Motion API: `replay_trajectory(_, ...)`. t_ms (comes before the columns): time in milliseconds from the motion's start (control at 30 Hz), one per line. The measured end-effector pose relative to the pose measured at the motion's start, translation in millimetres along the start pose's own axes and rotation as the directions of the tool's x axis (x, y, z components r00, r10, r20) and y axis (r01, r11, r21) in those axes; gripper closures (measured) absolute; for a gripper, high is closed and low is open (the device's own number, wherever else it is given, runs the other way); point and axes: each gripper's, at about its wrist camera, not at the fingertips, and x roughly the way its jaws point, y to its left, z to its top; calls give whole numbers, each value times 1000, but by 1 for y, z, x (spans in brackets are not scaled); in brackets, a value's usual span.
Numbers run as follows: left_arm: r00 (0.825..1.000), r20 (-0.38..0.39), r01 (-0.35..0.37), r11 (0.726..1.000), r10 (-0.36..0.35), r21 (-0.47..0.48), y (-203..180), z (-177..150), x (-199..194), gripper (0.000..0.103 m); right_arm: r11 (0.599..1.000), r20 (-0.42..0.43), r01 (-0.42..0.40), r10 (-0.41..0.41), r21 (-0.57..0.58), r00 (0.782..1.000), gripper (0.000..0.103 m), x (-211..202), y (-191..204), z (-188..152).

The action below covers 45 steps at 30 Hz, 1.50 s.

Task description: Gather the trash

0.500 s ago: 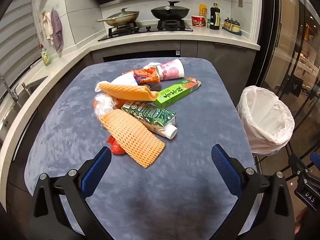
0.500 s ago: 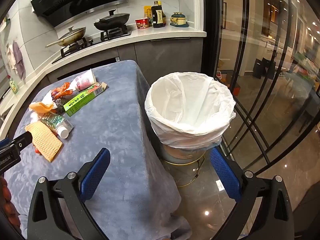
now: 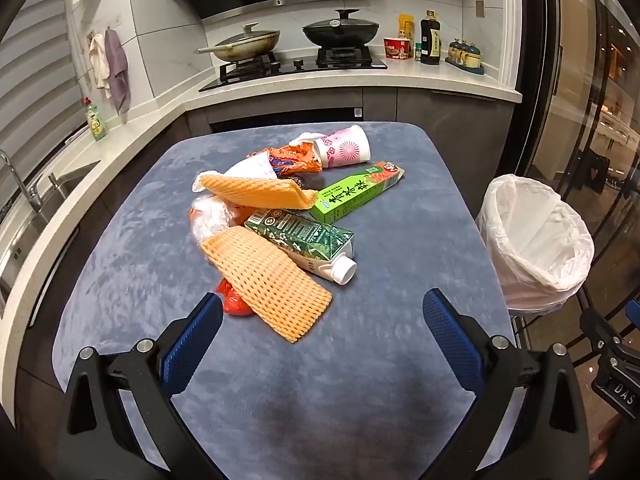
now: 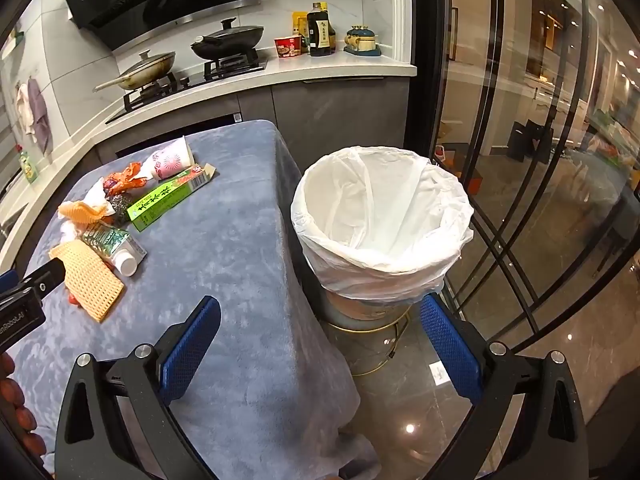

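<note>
Nothing has shifted in the last half second: I hold both tools as they were, the left tool (image 3: 322, 320) and right tool (image 4: 320, 324) spread wide and empty. The trash (image 3: 280, 216) lies heaped mid-table (image 3: 360, 380), left of the bin (image 4: 380, 220), which looks empty. No piece is collected yet.

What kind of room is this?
A home kitchen, most likely: a gas hob with two lidded pans on it, a sink in the counter, and sauce bottles by the wall.
</note>
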Motion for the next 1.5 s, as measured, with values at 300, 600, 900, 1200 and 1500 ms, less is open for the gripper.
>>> replay_trajectory(300, 1000, 0, -3, 1000, 3, -1, 0, -1, 1, 7, 1000, 8, -4, 4, -16, 1000, 7, 0, 3, 0)
replay_trajectory(600, 1000, 3, 2, 1000, -2, -2, 2, -1, 1, 7, 1000, 8, -4, 4, -20, 1000, 7, 0, 4, 1)
replay_trajectory(900, 1000, -8, 6, 1000, -6, 2, 1, -3, 3, 7, 1000, 7, -1, 2, -21, 1000, 7, 0, 4, 0)
replay_trajectory(1200, 1000, -12, 8, 1000, -8, 1, 1, -3, 3, 7, 1000, 9, -1, 2, -21, 1000, 7, 0, 5, 0)
replay_trajectory(1500, 1000, -17, 10, 1000, -10, 3, -1, -4, 3, 7, 1000, 10, 0, 1, -22, 1000, 7, 0, 6, 0)
